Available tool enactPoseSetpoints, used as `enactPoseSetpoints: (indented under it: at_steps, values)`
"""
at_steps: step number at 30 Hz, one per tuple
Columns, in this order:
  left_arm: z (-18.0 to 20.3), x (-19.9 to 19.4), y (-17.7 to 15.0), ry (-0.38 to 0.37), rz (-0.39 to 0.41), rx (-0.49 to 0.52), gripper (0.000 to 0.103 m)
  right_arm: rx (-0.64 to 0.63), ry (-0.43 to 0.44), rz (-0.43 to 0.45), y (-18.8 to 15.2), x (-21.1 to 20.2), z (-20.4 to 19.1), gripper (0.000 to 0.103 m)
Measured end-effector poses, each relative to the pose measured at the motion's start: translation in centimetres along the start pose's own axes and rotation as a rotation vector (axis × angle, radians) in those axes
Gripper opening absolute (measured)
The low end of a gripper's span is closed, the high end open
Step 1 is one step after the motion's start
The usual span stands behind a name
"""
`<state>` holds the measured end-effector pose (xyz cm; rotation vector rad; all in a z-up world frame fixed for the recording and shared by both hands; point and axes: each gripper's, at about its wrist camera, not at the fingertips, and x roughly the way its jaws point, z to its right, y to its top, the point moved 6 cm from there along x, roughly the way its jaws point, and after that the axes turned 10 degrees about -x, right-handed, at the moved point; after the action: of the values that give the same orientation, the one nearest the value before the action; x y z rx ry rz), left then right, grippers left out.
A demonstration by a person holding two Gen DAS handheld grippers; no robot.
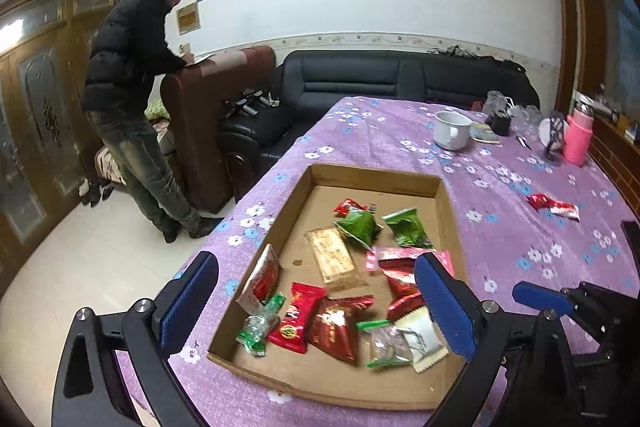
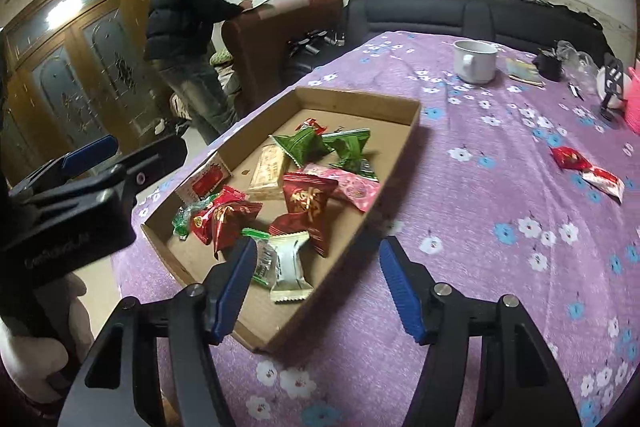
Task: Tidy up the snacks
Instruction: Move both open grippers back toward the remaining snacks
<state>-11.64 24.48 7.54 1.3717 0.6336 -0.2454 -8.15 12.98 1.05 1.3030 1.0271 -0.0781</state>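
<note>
Both grippers, left (image 1: 316, 301) and right (image 2: 318, 285), have fingers open and empty; two snacks (image 2: 586, 169) still outside box (image 2: 414, 115) on slippery desk (image 2: 480, 227) cloth could skid when pinched.

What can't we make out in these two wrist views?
- White packet: partly behind the left gripper's finger in left view.
- Clear packet: partly behind the right gripper's finger in right view; print unreadable.
- Pink bottle: cut off by the right edge in right view.
- Red packets on the cloth: labels too small in either view.
- Box: near corner blurred in right view.
</note>
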Motion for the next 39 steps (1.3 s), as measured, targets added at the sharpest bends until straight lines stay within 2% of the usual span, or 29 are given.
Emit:
enactPoseSetpoints:
  at_steps: [16, 35, 39]
  values:
    - [4.2, -1.5, -1.3, -0.022, -0.020, 0.097, 0.100, 0.050, -0.011, 0.031, -1.6, -2.3, 2.3, 0.068]
    - [6.6, 0.2, -2.6, -0.048, -0.086, 0.145, 0.100, 0.104, -0.006, -0.006, -2.7, -0.9, 4.4, 0.068]
    - [7.2, 0.8, -2.3, -0.087, -0.107, 0.151, 0.100, 0.109, -0.046, -0.006, -2.7, -1.5, 5.9, 0.068]
